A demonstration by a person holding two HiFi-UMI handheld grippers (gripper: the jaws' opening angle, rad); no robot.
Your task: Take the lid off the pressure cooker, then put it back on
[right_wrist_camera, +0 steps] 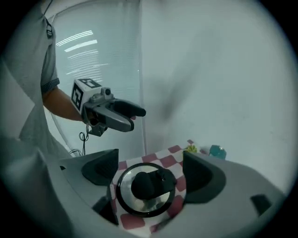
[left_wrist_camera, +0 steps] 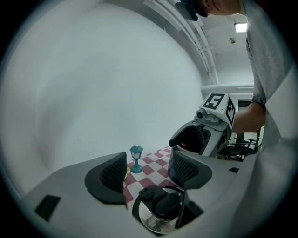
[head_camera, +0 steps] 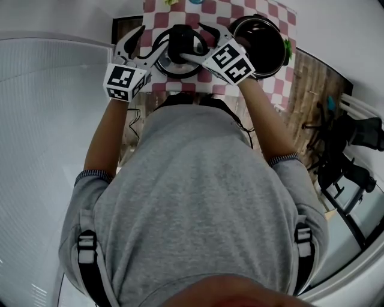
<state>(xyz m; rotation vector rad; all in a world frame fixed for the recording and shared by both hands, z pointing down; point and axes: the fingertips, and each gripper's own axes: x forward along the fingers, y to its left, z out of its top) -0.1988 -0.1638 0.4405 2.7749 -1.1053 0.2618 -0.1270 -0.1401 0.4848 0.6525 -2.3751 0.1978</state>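
Lid (right_wrist_camera: pixel 145 187) off, beside open cooker (head_camera: pixel 267 49)

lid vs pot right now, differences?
The lid lies flat on the checked cloth; the pot stands open to its right in the head view. The lid is shiny metal with a black knob; the pot looks dark. The open right tongs straddle the lid; the pot stands outside them. Both are round and sit on the cloth.

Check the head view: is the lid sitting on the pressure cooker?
No, the lid lies on the checkered cloth beside the open pressure cooker.
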